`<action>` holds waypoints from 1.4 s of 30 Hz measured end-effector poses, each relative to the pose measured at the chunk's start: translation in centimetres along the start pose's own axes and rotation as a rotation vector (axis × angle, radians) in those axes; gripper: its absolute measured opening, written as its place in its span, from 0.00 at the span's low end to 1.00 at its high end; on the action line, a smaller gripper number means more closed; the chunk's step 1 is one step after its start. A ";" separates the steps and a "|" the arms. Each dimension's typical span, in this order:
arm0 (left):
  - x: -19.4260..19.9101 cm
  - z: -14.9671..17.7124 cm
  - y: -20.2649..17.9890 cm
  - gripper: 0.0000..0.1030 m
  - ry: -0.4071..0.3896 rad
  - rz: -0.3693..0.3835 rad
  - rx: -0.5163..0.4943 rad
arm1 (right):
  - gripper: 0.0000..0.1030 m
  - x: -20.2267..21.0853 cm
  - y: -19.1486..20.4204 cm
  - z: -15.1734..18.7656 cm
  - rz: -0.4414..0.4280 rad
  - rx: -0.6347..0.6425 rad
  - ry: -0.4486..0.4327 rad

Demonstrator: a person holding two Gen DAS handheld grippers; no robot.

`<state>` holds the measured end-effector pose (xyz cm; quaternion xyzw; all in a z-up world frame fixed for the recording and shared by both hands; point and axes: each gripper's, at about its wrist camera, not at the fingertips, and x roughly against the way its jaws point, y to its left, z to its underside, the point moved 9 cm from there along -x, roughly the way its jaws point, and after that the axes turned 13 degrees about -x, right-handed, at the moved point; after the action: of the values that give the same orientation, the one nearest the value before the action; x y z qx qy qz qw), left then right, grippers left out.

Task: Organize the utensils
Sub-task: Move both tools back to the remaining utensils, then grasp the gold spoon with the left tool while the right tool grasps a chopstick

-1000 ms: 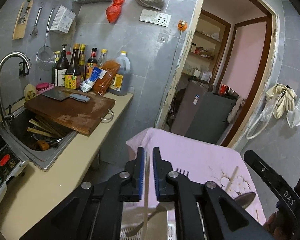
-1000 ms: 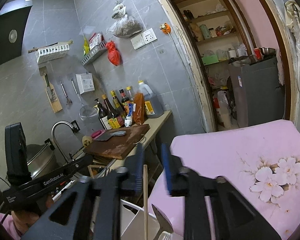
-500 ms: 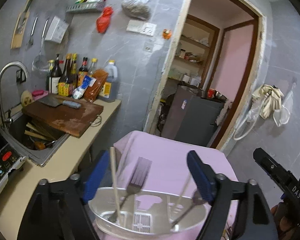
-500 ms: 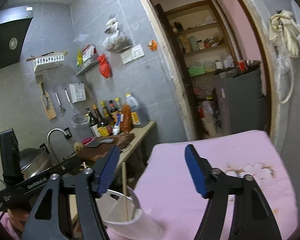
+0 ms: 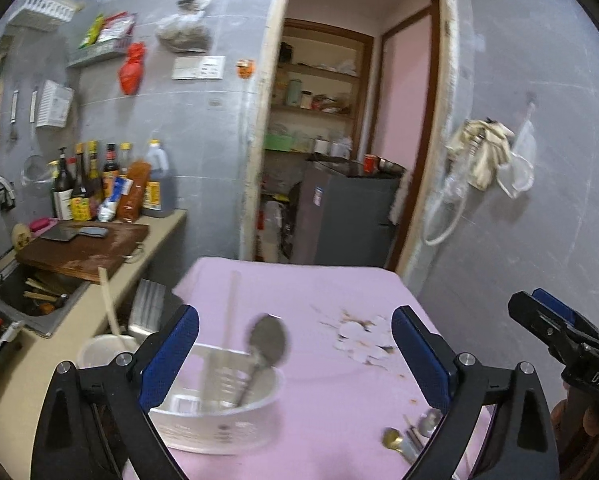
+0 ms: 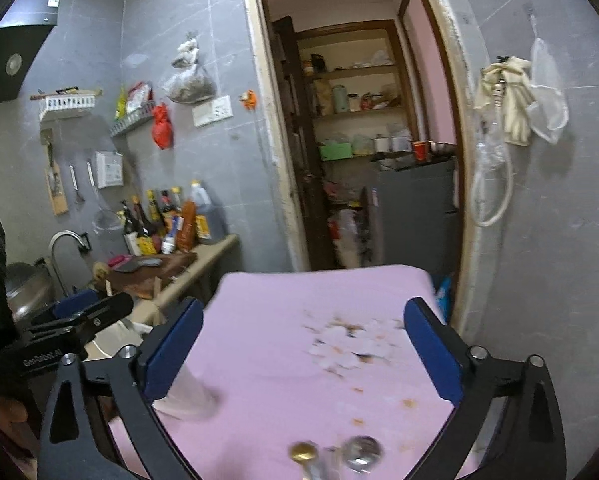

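A white utensil holder [image 5: 227, 428] stands on the pink floral cloth [image 5: 319, 288]. In it are a metal spoon [image 5: 265, 344], a fork [image 5: 149, 304] and pale chopsticks [image 5: 109, 308]. My left gripper [image 5: 295, 344] hangs just behind the holder. Its jaws are opening wide and its pads touch nothing. A gold spoon [image 5: 393, 438] and a silver spoon [image 5: 429, 420] lie loose at the cloth's near right. In the right wrist view the gold spoon [image 6: 303, 450] and the silver spoon [image 6: 361, 448] lie just below my right gripper [image 6: 303, 340]. Its jaws are also opening and hold nothing.
Left of the cloth runs a beige counter [image 5: 59, 344] with a sink [image 5: 39, 292], a wooden cutting board [image 5: 83, 248] bearing a cleaver, and several sauce bottles [image 5: 99, 184]. Behind the cloth, a doorway [image 5: 339, 140] opens onto a grey fridge. A grey tiled wall stands on the right.
Both grippers went from nearly shut on chopsticks to wide open, leaving the chopsticks in the holder. Both pulled back and swung right, so the loose spoons came into view.
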<state>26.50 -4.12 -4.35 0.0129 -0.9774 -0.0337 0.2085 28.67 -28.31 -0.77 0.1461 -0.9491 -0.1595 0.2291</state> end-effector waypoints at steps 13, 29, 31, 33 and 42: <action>-2.9 3.8 -7.5 0.95 0.130 0.040 0.011 | 0.99 -0.9 -10.0 1.9 0.102 -0.020 0.118; -8.9 12.1 -11.9 0.86 0.344 0.079 0.065 | 0.75 -9.2 -15.8 10.9 0.004 -0.066 0.407; -9.4 12.9 -12.1 0.76 0.373 0.089 0.076 | 0.69 -10.1 -15.6 11.7 -0.013 -0.067 0.434; -9.9 13.7 -12.3 0.68 0.405 0.106 0.093 | 0.57 -11.0 -15.3 12.5 -0.033 -0.064 0.462; -11.2 16.5 -13.1 0.33 0.499 0.175 0.147 | 0.31 -14.0 -14.4 15.6 -0.057 -0.060 0.574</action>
<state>30.13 -15.74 -24.84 -0.0488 -0.8930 0.0597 0.4435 36.00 -32.76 -24.71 0.2050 -0.8357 -0.1462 0.4880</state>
